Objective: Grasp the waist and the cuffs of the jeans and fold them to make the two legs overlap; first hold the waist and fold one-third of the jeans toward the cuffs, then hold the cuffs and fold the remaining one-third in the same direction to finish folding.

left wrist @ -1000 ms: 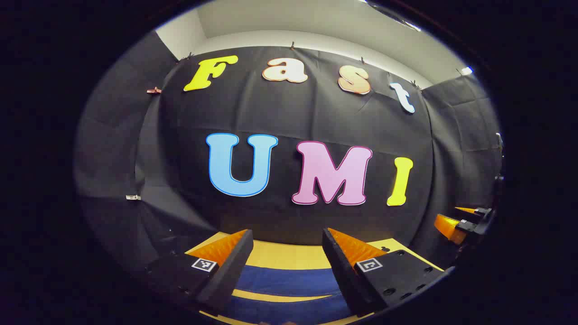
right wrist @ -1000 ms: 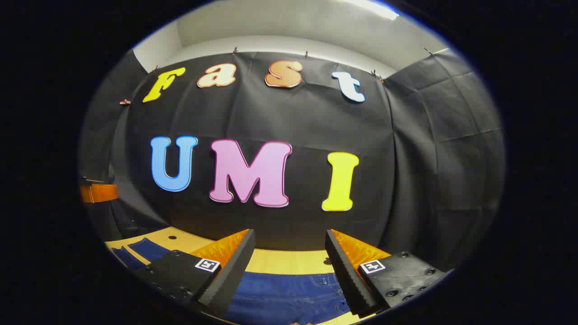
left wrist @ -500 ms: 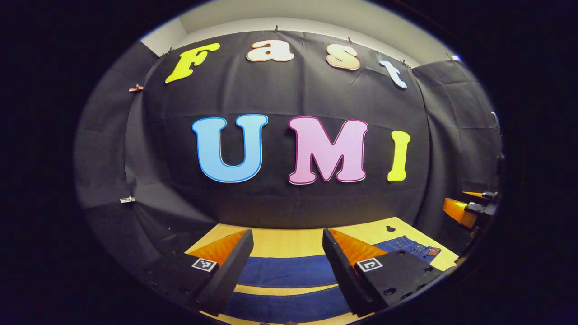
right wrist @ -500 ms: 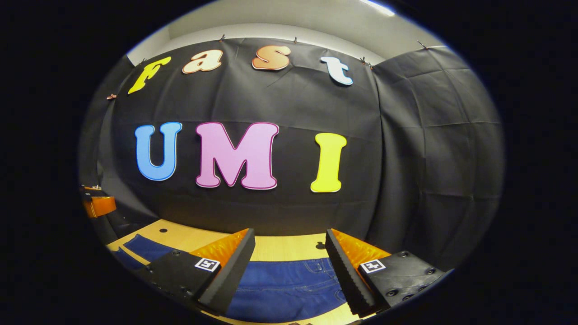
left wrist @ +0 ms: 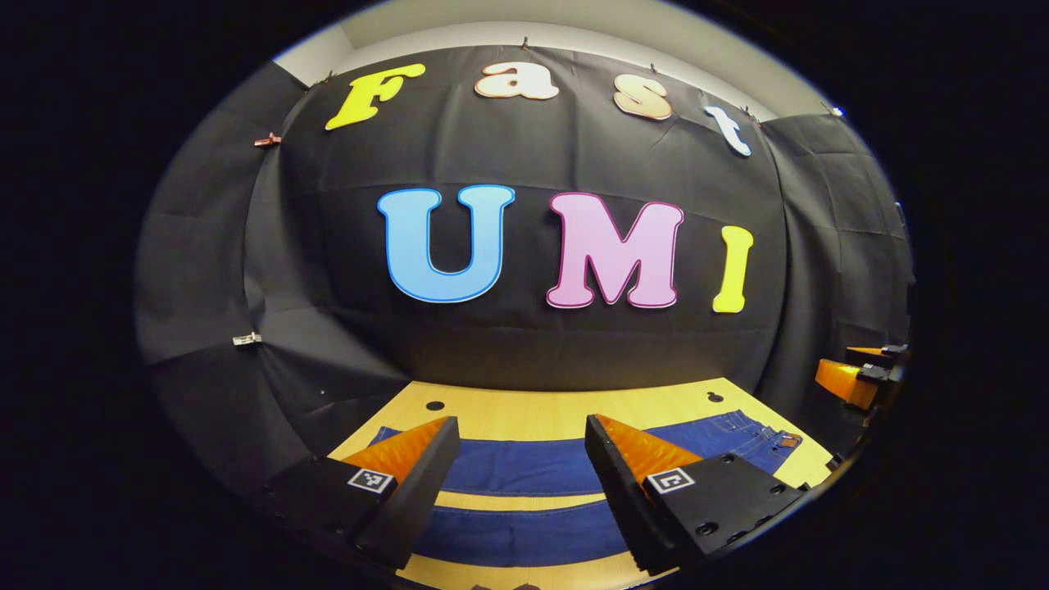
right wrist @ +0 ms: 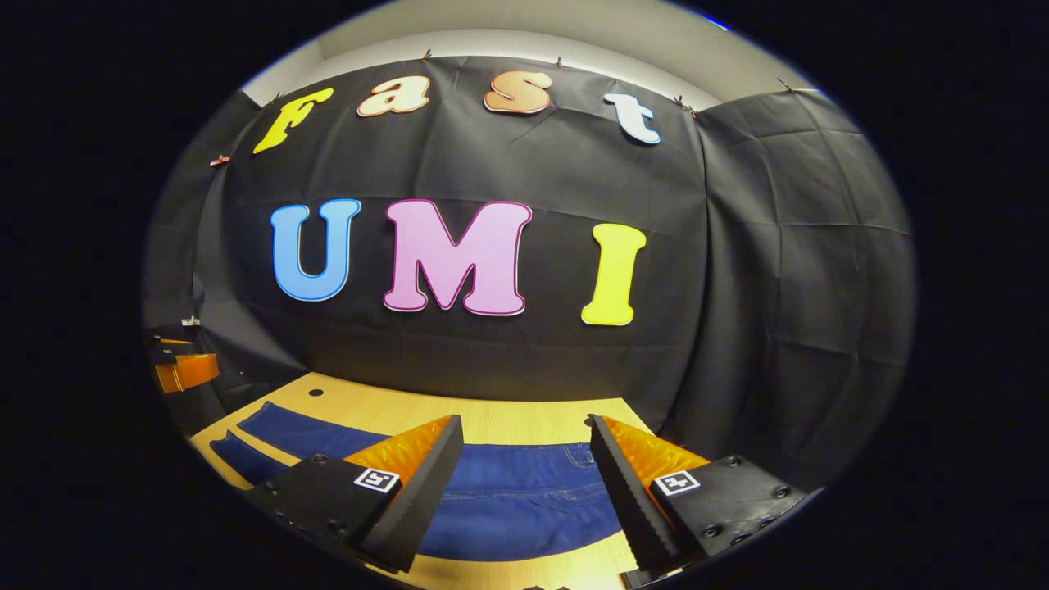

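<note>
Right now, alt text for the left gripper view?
The left gripper, open, hovers above blue jeans laid flat on a wooden table, the two legs side by side with a strip of table between. The right gripper shows at the far right edge.

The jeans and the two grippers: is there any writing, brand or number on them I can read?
Left gripper: square black-and-white pattern tags, no words.
Right gripper: the same kind of pattern, no words.
Jeans: small brown waist patch, too small to read.
</note>
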`<state>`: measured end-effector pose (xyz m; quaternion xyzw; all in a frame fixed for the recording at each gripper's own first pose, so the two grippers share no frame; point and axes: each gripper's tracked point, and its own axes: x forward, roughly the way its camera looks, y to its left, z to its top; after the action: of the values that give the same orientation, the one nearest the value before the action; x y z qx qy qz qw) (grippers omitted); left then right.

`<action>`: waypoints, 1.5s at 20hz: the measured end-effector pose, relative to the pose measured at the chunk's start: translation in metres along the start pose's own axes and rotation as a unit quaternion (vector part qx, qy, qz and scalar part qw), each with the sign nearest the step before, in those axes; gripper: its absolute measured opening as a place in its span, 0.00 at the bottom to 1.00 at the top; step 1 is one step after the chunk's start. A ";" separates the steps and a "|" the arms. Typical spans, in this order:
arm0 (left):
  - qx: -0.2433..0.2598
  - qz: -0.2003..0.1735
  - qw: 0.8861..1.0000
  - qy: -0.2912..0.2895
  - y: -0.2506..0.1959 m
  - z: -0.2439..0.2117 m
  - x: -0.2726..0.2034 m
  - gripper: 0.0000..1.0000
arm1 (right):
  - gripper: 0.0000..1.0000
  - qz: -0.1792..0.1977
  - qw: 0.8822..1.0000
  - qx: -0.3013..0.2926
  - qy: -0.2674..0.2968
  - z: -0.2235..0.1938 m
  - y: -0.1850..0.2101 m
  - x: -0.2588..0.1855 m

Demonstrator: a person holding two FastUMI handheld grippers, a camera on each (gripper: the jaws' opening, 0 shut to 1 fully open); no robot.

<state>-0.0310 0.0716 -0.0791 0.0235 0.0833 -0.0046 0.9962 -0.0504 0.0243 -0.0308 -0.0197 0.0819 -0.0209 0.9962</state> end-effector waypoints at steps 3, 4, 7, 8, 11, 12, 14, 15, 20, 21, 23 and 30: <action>0.014 0.013 1.000 0.004 0.019 -0.007 -0.002 0.96 | 0.96 -0.009 1.000 -0.013 0.009 -0.009 -0.008 -0.003; 0.022 0.018 1.000 0.005 0.025 -0.011 -0.002 0.96 | 0.96 -0.013 1.000 -0.015 0.013 -0.014 -0.014 -0.006; 0.076 0.059 0.995 0.032 0.063 -0.031 -0.006 0.96 | 0.96 -0.021 0.999 -0.024 0.027 -0.026 -0.028 -0.006; 0.094 0.074 0.992 0.043 0.080 -0.041 -0.007 0.98 | 0.96 -0.023 0.999 -0.032 0.033 -0.030 -0.029 -0.004; 0.181 0.091 0.977 0.060 0.121 -0.060 -0.005 0.98 | 0.96 -0.023 0.996 -0.085 0.033 -0.037 -0.039 0.004; 0.218 0.095 0.969 0.069 0.137 -0.070 -0.007 0.98 | 0.96 -0.021 0.993 -0.107 0.033 -0.040 -0.044 0.007; 0.289 0.089 0.949 0.090 0.164 -0.094 -0.009 0.98 | 0.96 -0.020 0.989 -0.141 0.035 -0.046 -0.055 0.016; 0.325 0.080 0.936 0.107 0.177 -0.111 -0.008 0.98 | 0.96 -0.019 0.987 -0.154 0.038 -0.051 -0.059 0.020; 0.450 0.007 0.865 0.221 0.232 -0.217 -0.017 0.98 | 0.96 -0.044 0.981 -0.175 0.072 -0.076 -0.090 0.030; 0.471 -0.006 0.848 0.241 0.241 -0.232 -0.018 0.98 | 0.96 -0.050 0.980 -0.176 0.081 -0.083 -0.095 0.029; 0.516 -0.030 0.814 0.265 0.259 -0.256 -0.022 0.98 | 0.96 -0.052 0.978 -0.177 0.097 -0.100 -0.099 0.025; 0.630 -0.112 0.710 0.295 0.283 -0.317 -0.003 0.98 | 0.97 -0.067 0.964 -0.209 0.152 -0.149 -0.128 0.007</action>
<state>-0.0833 0.3690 -0.3778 0.6359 0.3531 -0.1605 0.6673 -0.0730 -0.1095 -0.1734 -0.2291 0.2337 -0.0727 0.9421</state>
